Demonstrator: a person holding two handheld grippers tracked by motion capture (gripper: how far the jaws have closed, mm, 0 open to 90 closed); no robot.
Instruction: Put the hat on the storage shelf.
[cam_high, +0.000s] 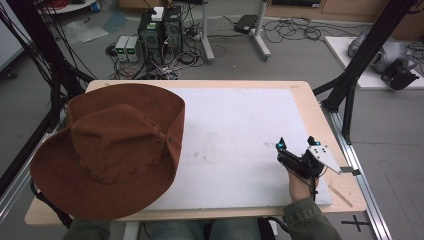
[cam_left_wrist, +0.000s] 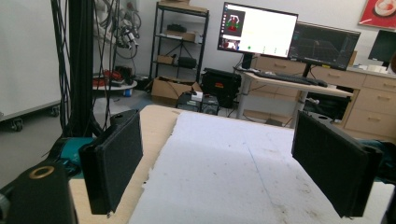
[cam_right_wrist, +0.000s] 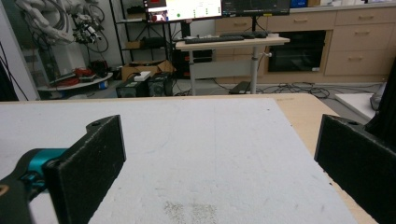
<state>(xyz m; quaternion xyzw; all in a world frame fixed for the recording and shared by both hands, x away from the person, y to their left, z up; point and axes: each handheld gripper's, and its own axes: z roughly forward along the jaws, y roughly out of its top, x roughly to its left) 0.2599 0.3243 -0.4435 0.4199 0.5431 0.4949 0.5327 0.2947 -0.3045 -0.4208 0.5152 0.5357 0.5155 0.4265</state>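
A brown suede wide-brimmed hat (cam_high: 112, 147) is seen in the high view, well to the left of the right tongs (cam_high: 296, 143) and apart from them, crown up and brim down on the worktop (cam_high: 305, 100). Its brim overhangs the near left edge of the worktop and partly covers the white foam board (cam_high: 235, 140) laid over the wooden top. The hat is judged to be the thing about to be handled, being the only object set out; resting on its brim keeps it stable and leaves the crown and brim edge free to be gripped. Its long axis runs from the near left corner toward the far right, with the upturned brim edge facing the right tongs; front and back cannot be told apart.

The right tongs are held low over the board's near right part, jaws spread wide with nothing between them, pointed away from the person toward the far edge. In the left gripper view, the left tongs (cam_left_wrist: 233, 168) are likewise spread wide and empty, aimed along the board's left margin, where wood shows beside foam.
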